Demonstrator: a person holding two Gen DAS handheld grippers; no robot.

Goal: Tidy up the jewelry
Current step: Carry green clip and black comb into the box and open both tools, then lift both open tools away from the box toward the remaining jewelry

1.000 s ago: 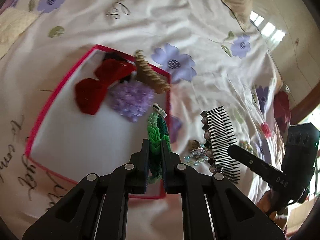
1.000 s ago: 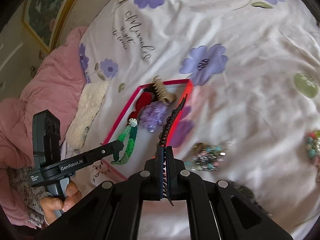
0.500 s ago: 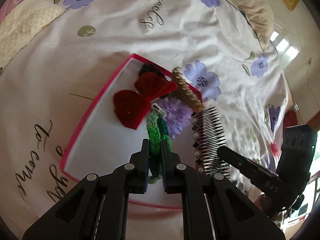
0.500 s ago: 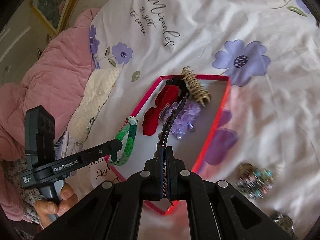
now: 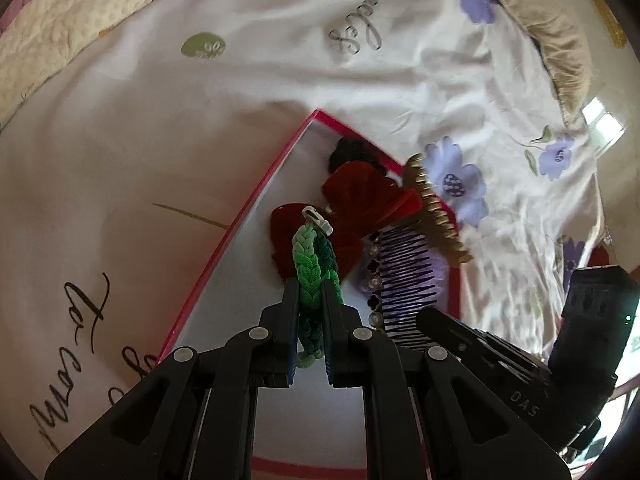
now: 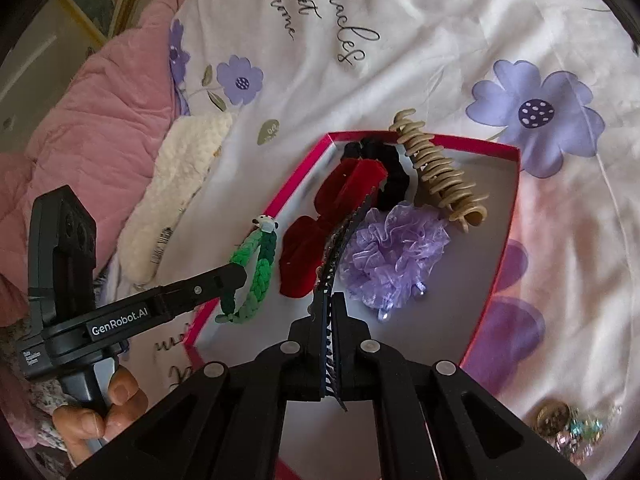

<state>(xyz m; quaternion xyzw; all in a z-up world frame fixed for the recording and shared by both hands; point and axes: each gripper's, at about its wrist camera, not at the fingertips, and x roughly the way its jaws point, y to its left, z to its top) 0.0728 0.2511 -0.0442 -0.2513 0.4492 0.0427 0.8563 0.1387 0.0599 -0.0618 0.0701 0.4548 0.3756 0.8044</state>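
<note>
A shallow box with a pink rim (image 5: 236,232) (image 6: 296,184) lies on the flowered bedspread. Inside it are a red velvet bow (image 5: 360,196) (image 6: 340,196), a black scrunchie (image 6: 394,172), a lilac ruffled scrunchie (image 6: 396,256) and a beige claw clip (image 5: 436,212) (image 6: 440,176). My left gripper (image 5: 311,292) (image 6: 236,276) is shut on a green braided bracelet (image 5: 310,264) (image 6: 256,276) with a small panda charm, above the box's left side. My right gripper (image 6: 329,304) is shut on a dark hair comb (image 5: 404,276) (image 6: 340,248) with pearl beads, above the box's middle.
A beaded jewelry heap (image 6: 568,428) lies on the bedspread at the lower right. A cream knitted cloth (image 6: 180,184) and a pink quilt (image 6: 92,120) sit to the left. A hand (image 6: 100,412) holds the left gripper's handle. A tan pillow (image 5: 556,36) lies at the far side.
Both grippers have come in over the box and sunk a little, each still holding its item. The comb now hangs over the bow and lilac scrunchie, and the bracelet is at the box's left rim.
</note>
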